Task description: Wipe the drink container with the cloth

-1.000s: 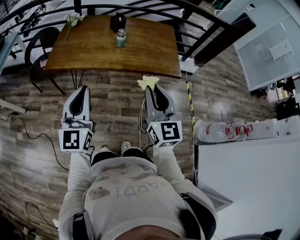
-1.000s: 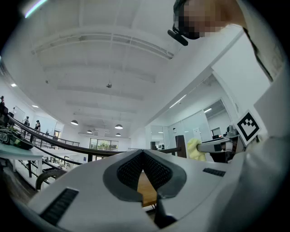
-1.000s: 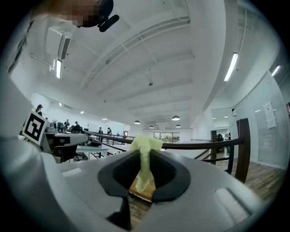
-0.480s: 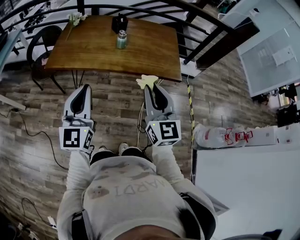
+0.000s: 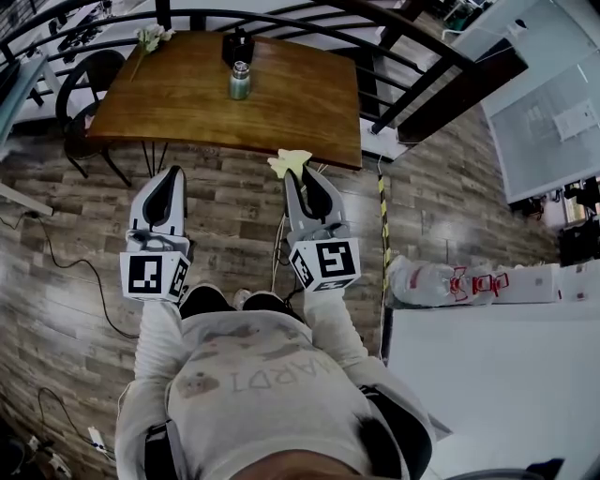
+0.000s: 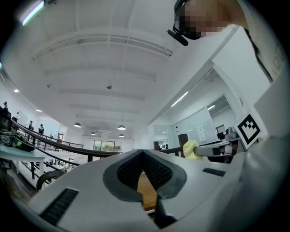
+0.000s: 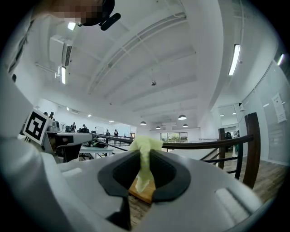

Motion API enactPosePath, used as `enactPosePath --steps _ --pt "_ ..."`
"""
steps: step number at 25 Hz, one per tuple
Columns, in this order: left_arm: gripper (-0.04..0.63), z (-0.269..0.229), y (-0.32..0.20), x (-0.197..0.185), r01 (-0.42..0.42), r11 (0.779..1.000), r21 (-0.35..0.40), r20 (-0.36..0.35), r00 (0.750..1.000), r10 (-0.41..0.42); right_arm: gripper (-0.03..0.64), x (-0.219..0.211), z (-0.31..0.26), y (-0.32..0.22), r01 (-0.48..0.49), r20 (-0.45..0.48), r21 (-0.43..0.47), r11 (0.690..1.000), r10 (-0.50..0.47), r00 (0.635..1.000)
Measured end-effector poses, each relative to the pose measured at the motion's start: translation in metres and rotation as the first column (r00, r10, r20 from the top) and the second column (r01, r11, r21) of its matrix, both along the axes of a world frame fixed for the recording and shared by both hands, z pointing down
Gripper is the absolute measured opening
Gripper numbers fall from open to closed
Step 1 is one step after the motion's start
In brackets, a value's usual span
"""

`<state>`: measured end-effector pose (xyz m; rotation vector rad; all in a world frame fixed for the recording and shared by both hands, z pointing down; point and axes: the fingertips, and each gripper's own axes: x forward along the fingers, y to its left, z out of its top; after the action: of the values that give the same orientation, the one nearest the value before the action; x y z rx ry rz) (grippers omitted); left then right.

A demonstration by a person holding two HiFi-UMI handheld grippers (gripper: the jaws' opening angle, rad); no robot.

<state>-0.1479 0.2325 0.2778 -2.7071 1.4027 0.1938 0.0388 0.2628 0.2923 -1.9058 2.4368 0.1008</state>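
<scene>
A small green-grey drink container (image 5: 240, 81) with a metal cap stands upright at the far side of a brown wooden table (image 5: 187, 103). My right gripper (image 5: 302, 174) is shut on a pale yellow cloth (image 5: 289, 162), whose end pokes out past the tips (image 7: 144, 149), just short of the table's near edge. My left gripper (image 5: 170, 178) is shut with nothing in it, level with the right one over the floor. In the left gripper view the cloth (image 6: 192, 149) shows at the right. Both grippers are well short of the container.
A black object (image 5: 238, 43) sits behind the container, and white flowers (image 5: 146, 37) lie at the table's far left corner. A dark chair (image 5: 86, 94) stands left of the table, a curved black railing (image 5: 309, 17) behind it. A white counter (image 5: 487, 375) is at my right. Cables trail on the wood floor.
The table has slid slightly nearer in the head view as I step forward. Both grippers keep their pose, the right one still holding the cloth.
</scene>
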Motion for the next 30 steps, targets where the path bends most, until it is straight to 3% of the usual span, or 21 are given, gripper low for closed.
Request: enactPosePath --steps 10,30 --pt "0.006 0.008 -0.042 0.016 0.002 1.000 -0.013 0.014 1.000 -0.002 0.075 0.016 0.009 -0.043 0.003 0.019 -0.015 1.000 -0.002 1.000" --pt "0.006 0.002 -0.227 0.023 -0.100 0.995 -0.014 0.021 0.995 0.100 0.075 0.013 0.003 -0.216 -0.068 0.024 -0.007 0.998 0.068 0.997"
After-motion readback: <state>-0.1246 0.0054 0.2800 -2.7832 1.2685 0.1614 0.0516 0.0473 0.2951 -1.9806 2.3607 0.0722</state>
